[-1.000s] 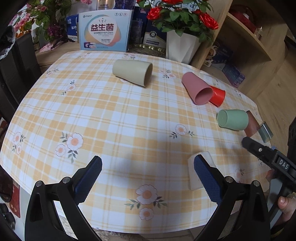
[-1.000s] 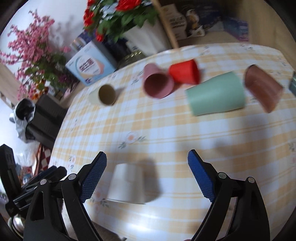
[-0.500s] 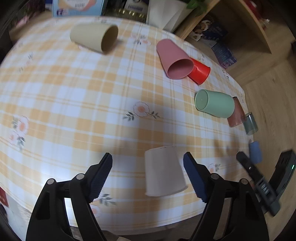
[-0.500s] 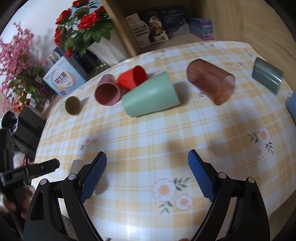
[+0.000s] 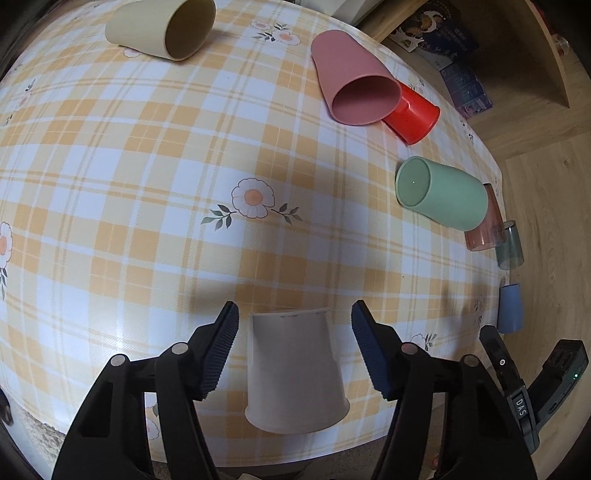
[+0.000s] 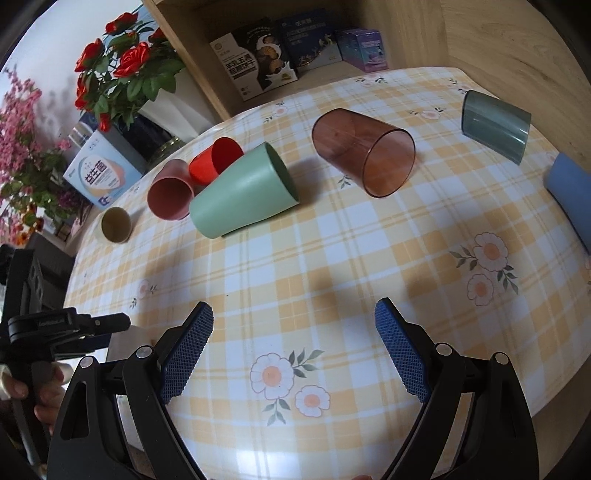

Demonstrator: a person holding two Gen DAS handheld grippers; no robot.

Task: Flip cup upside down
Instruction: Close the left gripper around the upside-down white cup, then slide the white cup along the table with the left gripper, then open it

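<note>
A white cup [image 5: 295,369] lies on its side near the table's front edge, its mouth toward me. My left gripper [image 5: 295,325] is open, with one finger on each side of the cup and a gap at both. My right gripper [image 6: 294,325] is open and empty above the checked tablecloth [image 6: 332,251]. In the right wrist view the white cup is hidden behind the left gripper's black body [image 6: 59,328].
Several cups lie on their sides: beige [image 5: 162,29], pink [image 5: 354,81], red [image 5: 413,114], green [image 5: 439,195], clear brown [image 6: 365,151], grey-green [image 6: 495,125] and blue [image 6: 570,192]. A rose vase [image 6: 166,110], boxes and a wooden shelf [image 6: 295,55] stand behind the table.
My left gripper has moved forward and down, and its open fingers now stand on both sides of the white cup. My right gripper has shifted right and nearer to the table.
</note>
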